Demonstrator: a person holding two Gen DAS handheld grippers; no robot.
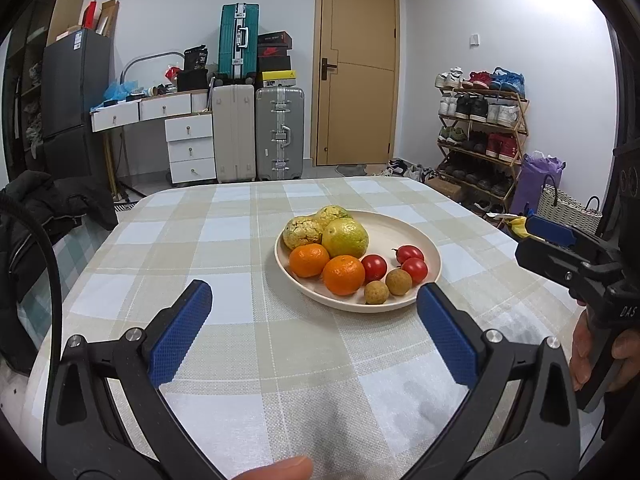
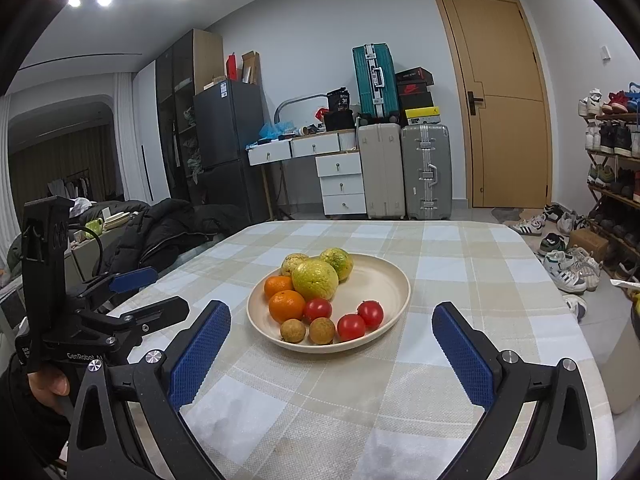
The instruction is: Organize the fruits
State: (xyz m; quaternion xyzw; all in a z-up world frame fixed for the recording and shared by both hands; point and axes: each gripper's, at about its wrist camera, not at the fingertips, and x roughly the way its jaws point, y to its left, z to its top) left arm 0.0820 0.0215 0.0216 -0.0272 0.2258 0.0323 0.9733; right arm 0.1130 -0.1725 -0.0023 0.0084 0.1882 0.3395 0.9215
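Hovering low over the checked tablecloth (image 1: 248,344), the left gripper (image 1: 314,300) has its blue-padded jaws spread wide with nothing between them. Ahead, in the middle of the table, sits the cream plate (image 1: 400,228): three yellow-green citrus (image 1: 345,237) at the back left, two oranges (image 1: 344,275), three cherry tomatoes (image 1: 374,267) and two longans (image 1: 376,292) toward the front. The right gripper (image 2: 332,318) also gapes wide, empty, facing the plate.

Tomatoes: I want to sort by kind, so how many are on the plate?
3, all on the plate: one tomato beside the front orange, and two more touching at the right. None seem hidden.
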